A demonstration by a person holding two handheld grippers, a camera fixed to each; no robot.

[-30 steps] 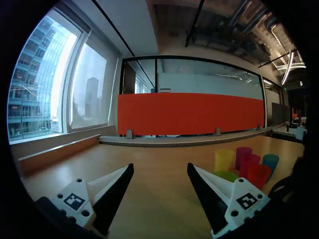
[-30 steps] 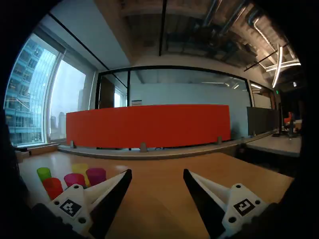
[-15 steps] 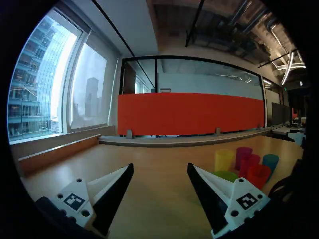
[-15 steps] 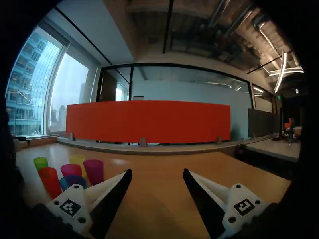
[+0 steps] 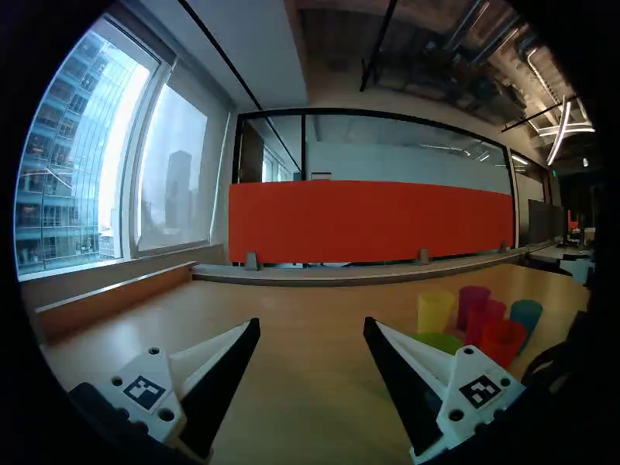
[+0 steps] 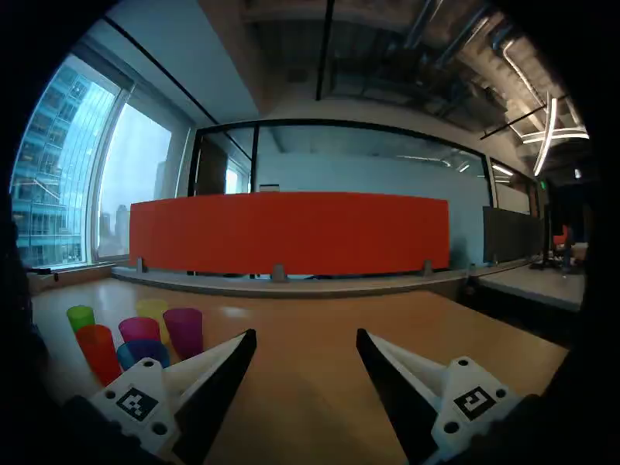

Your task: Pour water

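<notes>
Between the left tongs and right tongs, both wide and empty, stands a cluster of upright coloured plastic cups.

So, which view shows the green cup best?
The right gripper view: the green cup stands at the group's far left, its rim and side showing. In the left gripper view, a finger of the left tool hides most of it; little more than its rim shows.
</notes>
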